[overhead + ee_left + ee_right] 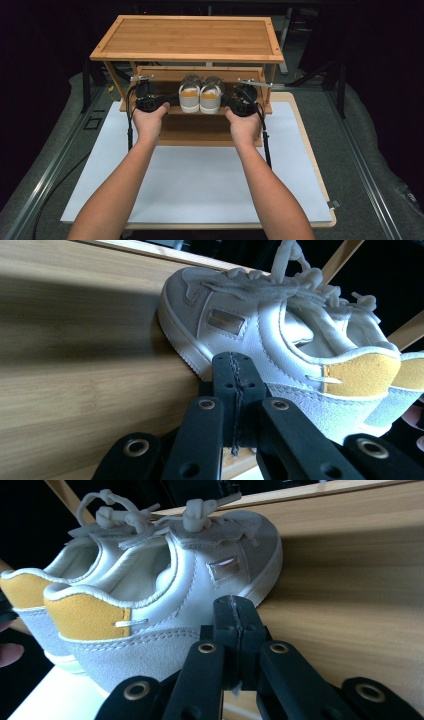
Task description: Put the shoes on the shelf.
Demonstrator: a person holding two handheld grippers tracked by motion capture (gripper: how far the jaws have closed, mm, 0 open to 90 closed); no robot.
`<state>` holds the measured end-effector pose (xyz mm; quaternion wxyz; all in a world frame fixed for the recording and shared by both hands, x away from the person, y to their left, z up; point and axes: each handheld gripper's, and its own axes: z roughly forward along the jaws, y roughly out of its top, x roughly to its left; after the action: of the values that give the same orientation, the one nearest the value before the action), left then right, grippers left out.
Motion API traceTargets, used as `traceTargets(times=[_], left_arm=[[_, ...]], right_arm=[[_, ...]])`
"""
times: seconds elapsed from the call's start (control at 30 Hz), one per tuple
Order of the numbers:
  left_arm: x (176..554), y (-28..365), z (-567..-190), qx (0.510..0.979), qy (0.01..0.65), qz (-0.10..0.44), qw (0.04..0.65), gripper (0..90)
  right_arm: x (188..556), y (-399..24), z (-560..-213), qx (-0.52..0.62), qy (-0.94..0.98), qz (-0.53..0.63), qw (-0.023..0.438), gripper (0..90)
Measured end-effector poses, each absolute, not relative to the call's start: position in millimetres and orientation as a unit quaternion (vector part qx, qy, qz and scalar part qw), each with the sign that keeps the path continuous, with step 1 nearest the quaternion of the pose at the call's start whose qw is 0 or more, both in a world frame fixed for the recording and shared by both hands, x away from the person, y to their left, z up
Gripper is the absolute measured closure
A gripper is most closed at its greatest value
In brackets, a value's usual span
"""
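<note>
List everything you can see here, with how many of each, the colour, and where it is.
shoes: two, white and pale grey with yellow heel tabs, side by side on the middle shelf, heels toward the person
shoe rack: one, light wood, at the far end of the table
white sheet: one, spread over the table under the rack
table: one, light wood edge showing around the sheet
left gripper: one, black, jaws shut, against the outer side of the left shoe
right gripper: one, black, jaws shut, against the outer side of the right shoe
forearms and hands: two, bare, coming in from the bottom edge
</note>
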<state>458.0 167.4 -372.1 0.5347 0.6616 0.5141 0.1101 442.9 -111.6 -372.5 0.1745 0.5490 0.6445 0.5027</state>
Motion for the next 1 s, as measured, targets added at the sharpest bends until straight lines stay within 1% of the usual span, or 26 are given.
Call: traceTargets(times=[0.03,0.07,0.2,0.27,0.47,0.73,0.93,1.0], left_arm=[[460,167,-372,0.66,0.516,0.109,0.535,90.0],[461,168,-373,0.66,0.517,0.108,0.535,90.0],[466,166,-372,0.66,0.517,0.11,0.534,90.0],[468,167,-373,0.661,0.517,0.109,0.533,90.0],[474,165,-372,0.661,0.52,0.113,0.529,90.0],[481,164,-374,0.657,0.523,0.113,0.53,90.0],[485,162,-370,0.675,0.52,0.129,0.507,90.0],[487,159,-370,0.665,0.528,0.134,0.51,90.0]], right_arm=[[444,-112,-372,0.545,0.651,0.502,0.165,90.0],[445,-111,-372,0.551,0.645,0.5,0.177,90.0],[450,-109,-371,0.551,0.648,0.495,0.178,90.0],[453,-107,-370,0.554,0.649,0.487,0.19,90.0],[459,-104,-369,0.555,0.652,0.475,0.204,90.0],[467,-103,-370,0.569,0.639,0.477,0.201,90.0],[472,-102,-370,0.569,0.643,0.474,0.197,90.0],[473,-101,-371,0.571,0.638,0.474,0.205,90.0]])
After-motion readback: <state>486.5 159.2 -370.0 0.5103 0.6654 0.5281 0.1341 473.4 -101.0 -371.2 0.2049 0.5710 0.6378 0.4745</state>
